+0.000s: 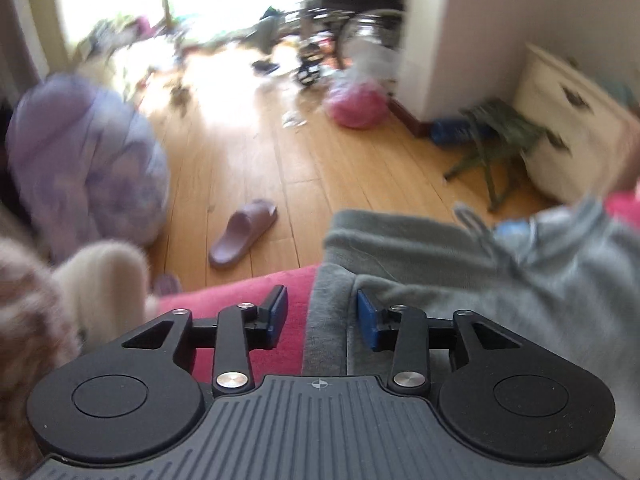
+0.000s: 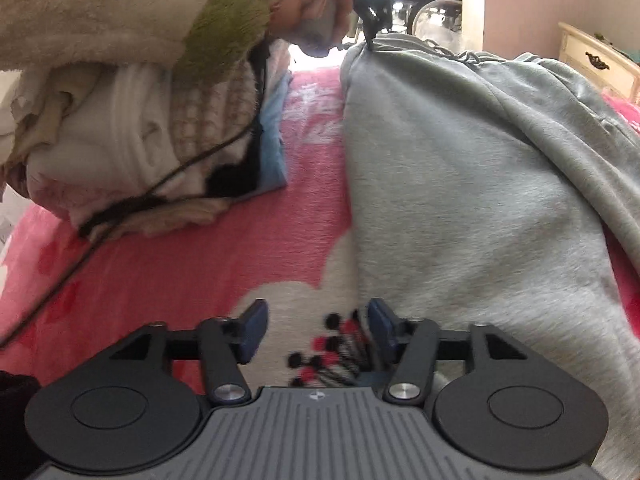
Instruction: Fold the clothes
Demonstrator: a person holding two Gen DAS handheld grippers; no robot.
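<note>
Jaws of the left gripper (image 1: pixel 322 314) parted over the edge of the grey garment (image 2: pixel 460 184), pads clear of it, jaws of the right gripper (image 2: pixel 316 326) wide apart and empty beside its hem, garment spread on the pink blanket (image 2: pixel 224 248), folded pile (image 2: pixel 132 132) nearby.

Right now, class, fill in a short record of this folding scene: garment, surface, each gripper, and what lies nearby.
garment: grey sweatshirt, spread out, not folded
surface: pink patterned blanket
left gripper: open, over the sweatshirt's edge, pads not pressing on it
right gripper: open, over the blanket at the sweatshirt's edge
nearby: pile of pale clothes on the blanket; slipper on the wooden floor
</note>
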